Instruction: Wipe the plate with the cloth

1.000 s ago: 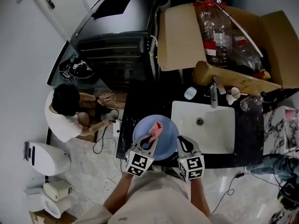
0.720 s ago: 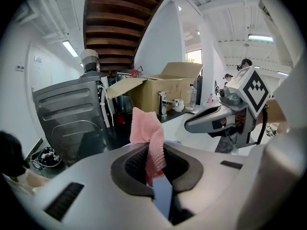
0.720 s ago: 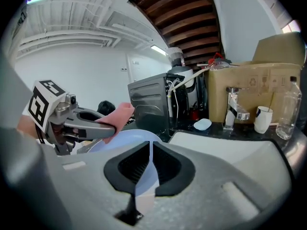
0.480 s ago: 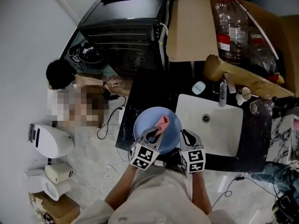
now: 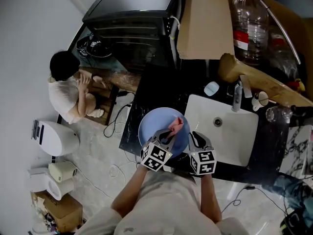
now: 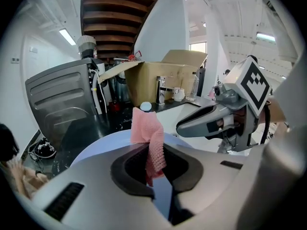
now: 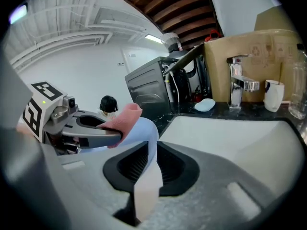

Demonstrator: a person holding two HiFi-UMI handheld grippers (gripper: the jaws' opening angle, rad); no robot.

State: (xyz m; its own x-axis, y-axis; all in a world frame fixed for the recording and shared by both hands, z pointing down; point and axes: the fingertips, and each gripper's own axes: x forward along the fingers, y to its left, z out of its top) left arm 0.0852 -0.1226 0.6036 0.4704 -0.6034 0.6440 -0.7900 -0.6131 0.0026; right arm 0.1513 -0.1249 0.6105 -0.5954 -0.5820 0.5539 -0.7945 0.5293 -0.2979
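Observation:
A pale blue plate is held over the dark counter's front edge, left of the sink. My right gripper is shut on the plate's rim, which runs edge-on between its jaws. My left gripper is shut on a pink cloth, which lies against the plate's right part. In the left gripper view the cloth hangs from the jaws above the plate, with the right gripper alongside. In the right gripper view the left gripper presses the cloth on the plate.
A white sink with a tap lies right of the plate. A cardboard box with large bottles stands behind it, a black appliance at the back left. A person crouches on the floor at the left, near cables.
The cloth and left gripper have slid rightwards across the plate, towards the right gripper. The head view has shifted, and the crouching person has changed pose.

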